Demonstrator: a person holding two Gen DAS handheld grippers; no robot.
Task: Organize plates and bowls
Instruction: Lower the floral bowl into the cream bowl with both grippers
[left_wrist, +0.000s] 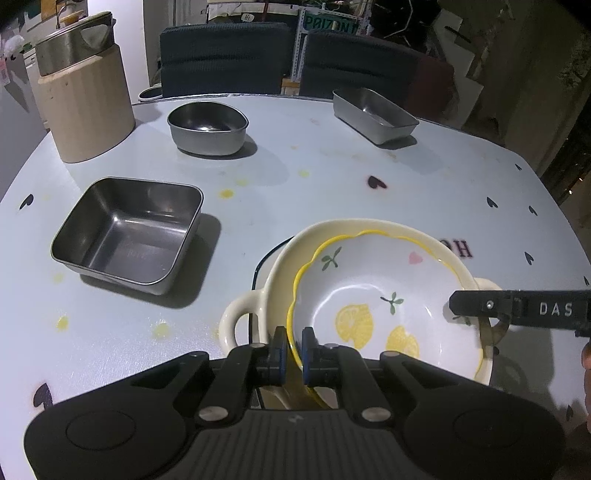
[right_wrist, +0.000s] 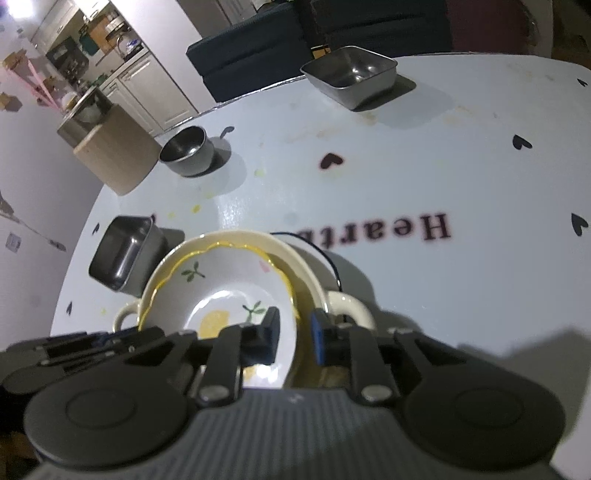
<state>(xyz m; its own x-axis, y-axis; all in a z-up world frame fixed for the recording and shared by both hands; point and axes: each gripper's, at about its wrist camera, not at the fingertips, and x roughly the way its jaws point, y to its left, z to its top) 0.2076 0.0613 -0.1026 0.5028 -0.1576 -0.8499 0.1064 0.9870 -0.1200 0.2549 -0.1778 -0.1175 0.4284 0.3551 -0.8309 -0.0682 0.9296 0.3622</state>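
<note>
Left wrist view: the left hand-held gripper (left_wrist: 293, 354) is seen pinching the near rim of a lemon bowl (left_wrist: 373, 299), a white bowl with a wavy yellow edge. The lemon bowl is nested, tilted, inside a cream bowl (left_wrist: 369, 230) with two handles, which sits on a white plate (left_wrist: 266, 260) with a dark rim on the tabletop (left_wrist: 332, 177). The right hand-held gripper (left_wrist: 452, 306) is seen reaching in from the right, over the far rim of the lemon bowl. A square steel tray (left_wrist: 127, 234) is placed to the left, a round steel bowl (left_wrist: 207, 127) farther back, a long steel tray (left_wrist: 375, 114) at the back right, and a beige canister (left_wrist: 86, 107) at the back left.

Right wrist view: the right hand-held gripper (right_wrist: 295, 338) is shown with its jaws parted on either side of the lemon bowl (right_wrist: 221, 280) rim, the pads not pressed on it. The cream bowl (right_wrist: 295, 258), the square steel tray (right_wrist: 120, 251), the round steel bowl (right_wrist: 186, 149) and the long steel tray (right_wrist: 349, 75) are seen on the tabletop (right_wrist: 443, 166).
</note>
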